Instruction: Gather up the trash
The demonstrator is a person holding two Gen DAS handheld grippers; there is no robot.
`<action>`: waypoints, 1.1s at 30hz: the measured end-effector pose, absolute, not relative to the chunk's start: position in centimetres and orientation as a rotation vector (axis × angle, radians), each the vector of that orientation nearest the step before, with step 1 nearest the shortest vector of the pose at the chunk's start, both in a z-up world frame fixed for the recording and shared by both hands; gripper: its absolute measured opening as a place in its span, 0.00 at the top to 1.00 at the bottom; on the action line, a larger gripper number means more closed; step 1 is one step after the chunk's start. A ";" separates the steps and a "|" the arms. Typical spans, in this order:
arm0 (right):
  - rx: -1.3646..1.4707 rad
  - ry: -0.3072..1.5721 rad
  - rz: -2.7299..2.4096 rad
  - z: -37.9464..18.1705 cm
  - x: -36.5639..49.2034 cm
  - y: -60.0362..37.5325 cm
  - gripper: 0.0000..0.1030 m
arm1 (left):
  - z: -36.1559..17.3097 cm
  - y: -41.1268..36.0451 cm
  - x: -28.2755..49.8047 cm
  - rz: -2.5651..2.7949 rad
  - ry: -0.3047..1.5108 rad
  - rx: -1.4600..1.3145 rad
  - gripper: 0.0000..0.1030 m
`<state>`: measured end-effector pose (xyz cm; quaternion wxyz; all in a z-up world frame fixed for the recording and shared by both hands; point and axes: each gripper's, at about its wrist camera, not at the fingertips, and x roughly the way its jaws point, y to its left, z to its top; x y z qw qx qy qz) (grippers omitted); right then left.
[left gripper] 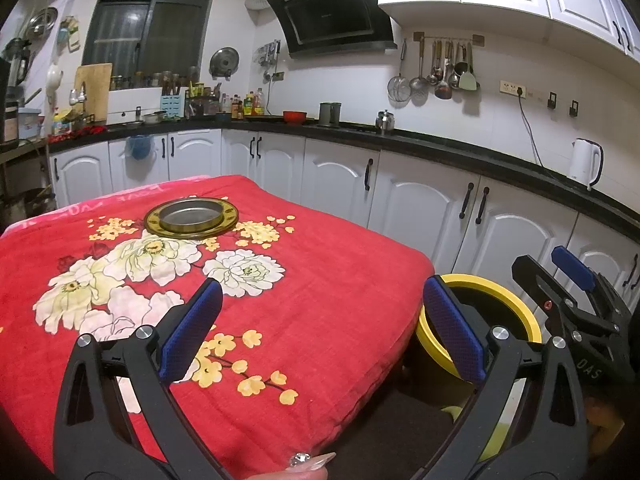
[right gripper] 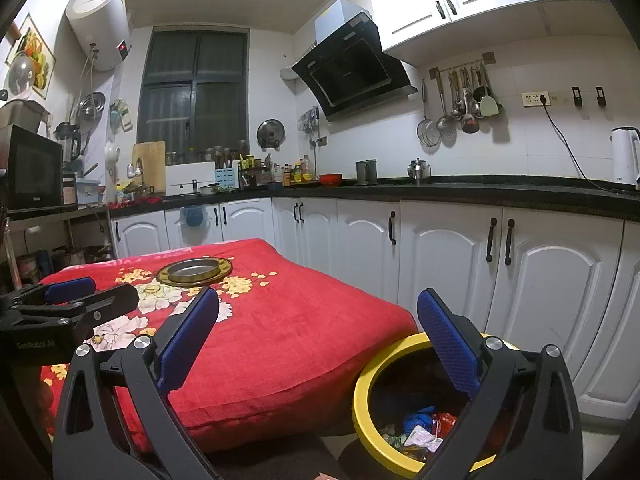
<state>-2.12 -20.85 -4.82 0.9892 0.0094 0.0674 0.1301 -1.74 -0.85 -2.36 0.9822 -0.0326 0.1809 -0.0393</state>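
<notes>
Left gripper (left gripper: 322,312), blue pads spread wide and empty, hangs above the near right part of the red flower-printed blanket covering the table (left gripper: 320,280); a round metal pan in a brass-coloured ring (left gripper: 191,217) sits near its far edge, the rest of the cloth bare. Right gripper (right gripper: 318,330), also wide apart and empty, hangs over the table's right edge and the yellow-rimmed round bin (right gripper: 364,384) just beside it, with crumpled wrappers and trash (right gripper: 424,428) lying inside. White cabinet doors (right gripper: 440,264) stand close behind the bin, leaving a narrow floor gap.
</notes>
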 end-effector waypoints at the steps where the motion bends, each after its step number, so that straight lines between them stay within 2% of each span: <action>1: 0.019 0.134 0.259 -4.8 -2.2 -20.8 0.06 | -2.4 -0.9 -1.7 -0.079 0.363 -0.065 0.11; 33: 0.024 0.131 0.264 -4.8 -1.9 -21.3 0.06 | -2.3 -1.2 -1.6 -0.082 0.360 -0.059 0.11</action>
